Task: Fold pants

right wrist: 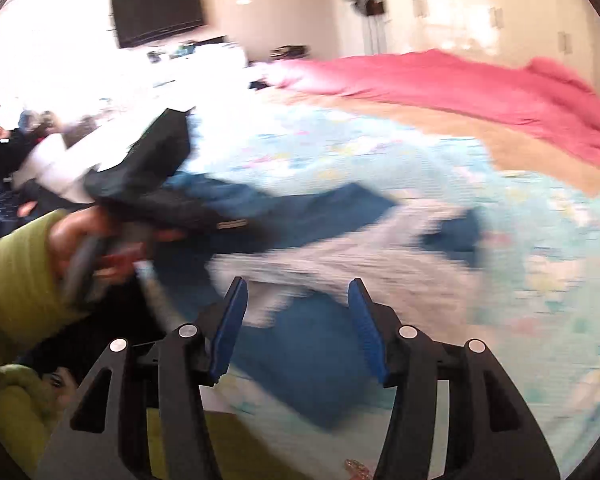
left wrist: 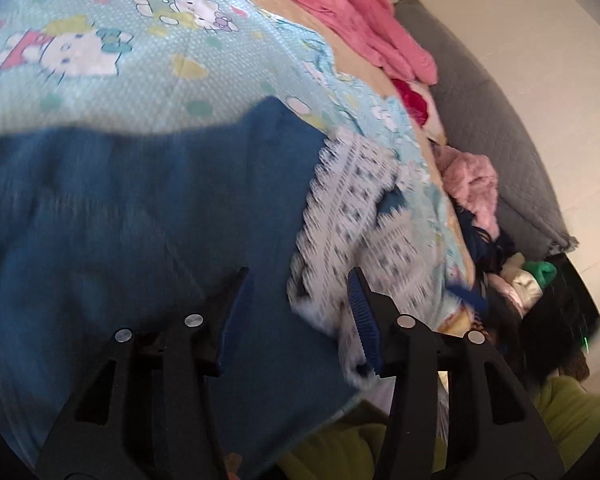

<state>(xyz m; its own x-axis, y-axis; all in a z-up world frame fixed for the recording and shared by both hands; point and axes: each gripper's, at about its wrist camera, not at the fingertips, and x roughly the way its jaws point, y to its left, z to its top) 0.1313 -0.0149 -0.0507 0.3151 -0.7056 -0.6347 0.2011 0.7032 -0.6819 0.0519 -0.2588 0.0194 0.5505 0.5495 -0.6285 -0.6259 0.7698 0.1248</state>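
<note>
One bed [left wrist: 100, 92] carries the work, covered by one pale blue cartoon-print sheet [right wrist: 540, 288].

One pink blanket [left wrist: 352, 12] lies bunched along the far edge of the bed; the right wrist view shows it spread across the far side.

One pair of dark blue pants [left wrist: 140, 216] lies flat on the sheet, near the person's edge of the bed. A white patterned lace panel [left wrist: 352, 208] runs along one end of the pants; both views are motion-blurred here, so whether it belongs to the pants cannot be told.

One grey quilted cushion [left wrist: 496, 120] stands against the wall beside the bed. Between it and the bed sits a heap of mixed clothing [left wrist: 472, 184]; items not countable.

One dark screen [right wrist: 158, 10] hangs on the far wall.

Left gripper [left wrist: 296, 280]: jaws parted, above the pants where blue fabric meets lace, nothing clamped.

Right gripper [right wrist: 296, 288]: jaws parted, above the same pants, nothing clamped.

The left hand [right wrist: 88, 236], in a yellow-green sleeve [right wrist: 16, 276], holds the left tool's handle.
</note>
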